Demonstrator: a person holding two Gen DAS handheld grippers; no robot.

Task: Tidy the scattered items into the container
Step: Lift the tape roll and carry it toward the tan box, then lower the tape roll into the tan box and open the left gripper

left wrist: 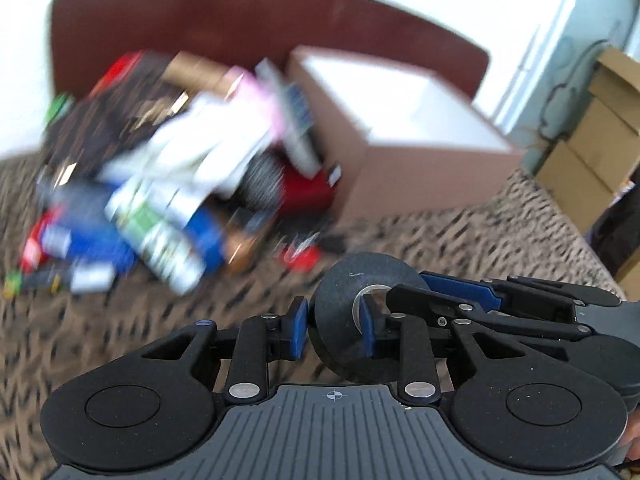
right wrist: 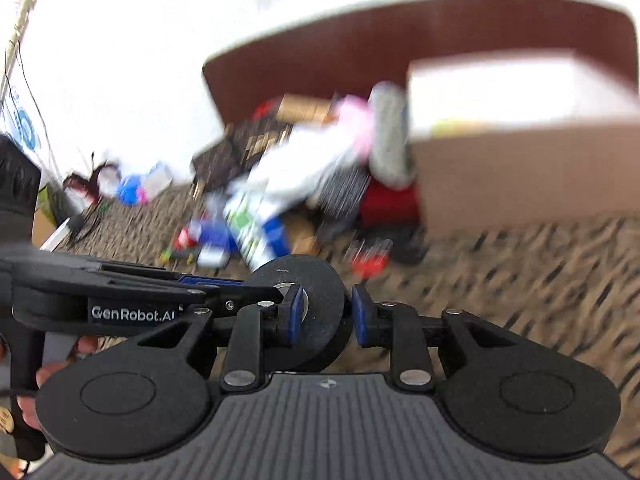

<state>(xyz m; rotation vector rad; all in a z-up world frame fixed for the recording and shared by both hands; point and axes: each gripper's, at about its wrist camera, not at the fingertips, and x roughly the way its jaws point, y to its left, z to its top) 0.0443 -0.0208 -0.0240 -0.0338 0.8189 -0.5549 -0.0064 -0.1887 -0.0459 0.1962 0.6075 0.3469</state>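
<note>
Both grippers hold one black tape roll (left wrist: 352, 308) above the patterned carpet. My left gripper (left wrist: 334, 330) is shut on its left side, one blue pad outside and one in the core hole. My right gripper (right wrist: 326, 316) grips the roll (right wrist: 316, 296) on the opposite side; its fingers (left wrist: 460, 294) reach in from the right in the left wrist view. A blurred pile of scattered items (left wrist: 168, 176) lies ahead, next to an open cardboard box (left wrist: 404, 128) with a white inside. The pile (right wrist: 288, 188) and box (right wrist: 520, 160) also show in the right wrist view.
A dark red headboard-like panel (left wrist: 240, 20) stands behind the pile and box against a white wall. Stacked cardboard boxes (left wrist: 592, 132) stand at the far right. More small clutter (right wrist: 132, 188) lies at the left by the wall. Both views are motion-blurred.
</note>
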